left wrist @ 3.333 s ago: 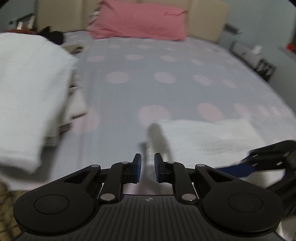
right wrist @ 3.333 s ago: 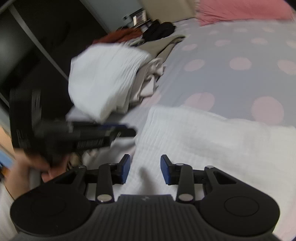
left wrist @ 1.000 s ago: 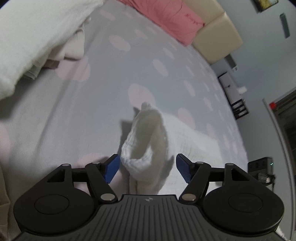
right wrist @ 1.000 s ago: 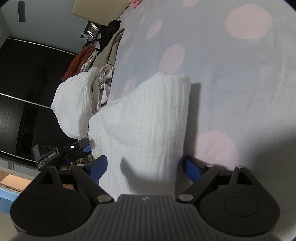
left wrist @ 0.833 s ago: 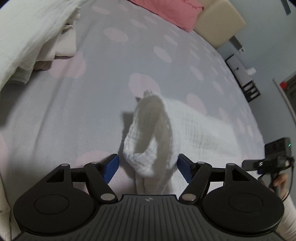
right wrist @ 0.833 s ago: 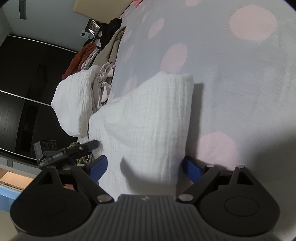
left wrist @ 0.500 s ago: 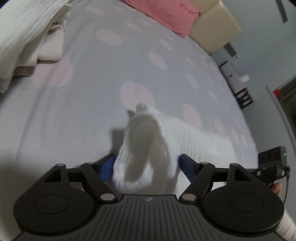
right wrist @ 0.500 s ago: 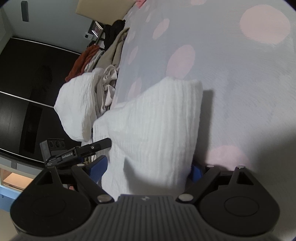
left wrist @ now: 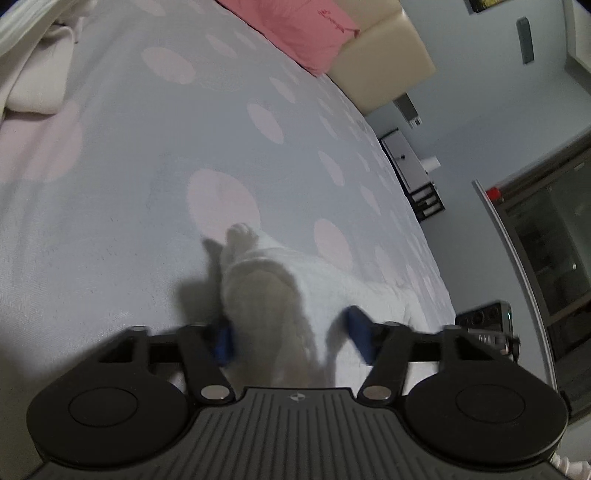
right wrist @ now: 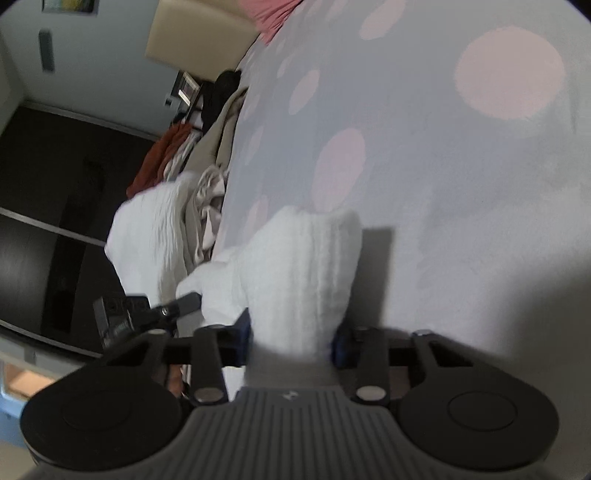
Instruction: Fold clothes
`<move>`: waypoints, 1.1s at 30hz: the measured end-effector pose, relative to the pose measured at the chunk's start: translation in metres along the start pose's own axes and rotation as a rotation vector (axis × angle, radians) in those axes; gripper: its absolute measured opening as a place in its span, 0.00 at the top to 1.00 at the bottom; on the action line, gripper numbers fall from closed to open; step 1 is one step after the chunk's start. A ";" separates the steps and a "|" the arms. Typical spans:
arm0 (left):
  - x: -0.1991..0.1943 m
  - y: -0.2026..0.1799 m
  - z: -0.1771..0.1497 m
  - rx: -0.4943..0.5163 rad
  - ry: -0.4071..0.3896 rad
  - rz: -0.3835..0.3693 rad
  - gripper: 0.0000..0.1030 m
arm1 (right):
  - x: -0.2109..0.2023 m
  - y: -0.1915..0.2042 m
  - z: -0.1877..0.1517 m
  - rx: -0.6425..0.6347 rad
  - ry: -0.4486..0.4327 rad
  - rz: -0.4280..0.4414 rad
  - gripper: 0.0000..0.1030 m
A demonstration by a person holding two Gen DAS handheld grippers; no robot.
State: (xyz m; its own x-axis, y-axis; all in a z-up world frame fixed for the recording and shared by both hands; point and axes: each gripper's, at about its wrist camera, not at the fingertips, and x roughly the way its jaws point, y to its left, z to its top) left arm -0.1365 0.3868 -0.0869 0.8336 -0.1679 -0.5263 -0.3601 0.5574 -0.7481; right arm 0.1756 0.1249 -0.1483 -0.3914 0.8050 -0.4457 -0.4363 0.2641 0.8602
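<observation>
A: Where's the towel (left wrist: 269,295) rn?

B: On the bed (left wrist: 147,166), near edge, bunched up btw both claws. White, ribbed/crinkly weave, thick. In the left wrist view one end stands up as a hump right in front of the cam, a small curled tip at its 12 o'clock; the rest trails flat twd 3 o'clock.

A: Left claw (left wrist: 291,338)?

B: Fingers spread fairly wide, cloth sits btw them. Left blue pad (left wrist: 223,339) looks to touch the hump, right pad has a gap w/ shadow. Not clamped as far as I can see. Frame's blurry tho.

A: Right claw (right wrist: 291,341)?

B: Narrower gap, and the towel (right wrist: 303,266) fills it. Both blue pads are partly hidden by cloth, so looks like it's pinching the fold, pads pressing in on each side. From that cam the towel rises as a lifted ridge, upper edge squared off at 12 o'clock, dark shadow on the sheet at its 3 o'clock.

A: Other stuff?

B: Sheet is pale grey-blue w/ pink dots. Clothes pile (right wrist: 173,221) at 9–10 o'clock in the right wrist view, beside the towel: white piece on top, beige and rust-red behind, something black farther back. Pink pillow (left wrist: 306,29) at 12 o'clock in the left view, against a cream headboard (left wrist: 384,55). Left claw's tip (right wrist: 184,304) shows at 9 o'clock in the right view, just beside the towel's edge; can't tell if touching.
</observation>
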 end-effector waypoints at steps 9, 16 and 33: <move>-0.018 -0.014 -0.003 0.055 -0.101 -0.051 0.72 | -0.021 0.018 -0.014 -0.116 -0.112 0.133 0.67; -0.053 -0.030 -0.011 0.142 -0.212 -0.182 0.72 | -0.043 0.044 -0.021 -0.261 -0.180 0.262 0.67; -0.110 -0.089 -0.087 0.609 -0.016 -0.087 0.72 | -0.057 0.131 -0.097 -0.911 0.146 0.210 0.67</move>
State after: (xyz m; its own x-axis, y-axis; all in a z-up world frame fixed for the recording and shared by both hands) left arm -0.2326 0.2853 0.0027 0.8570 -0.2239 -0.4642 0.0093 0.9072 -0.4206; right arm 0.0627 0.0621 -0.0342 -0.6044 0.6984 -0.3832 -0.7861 -0.4447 0.4294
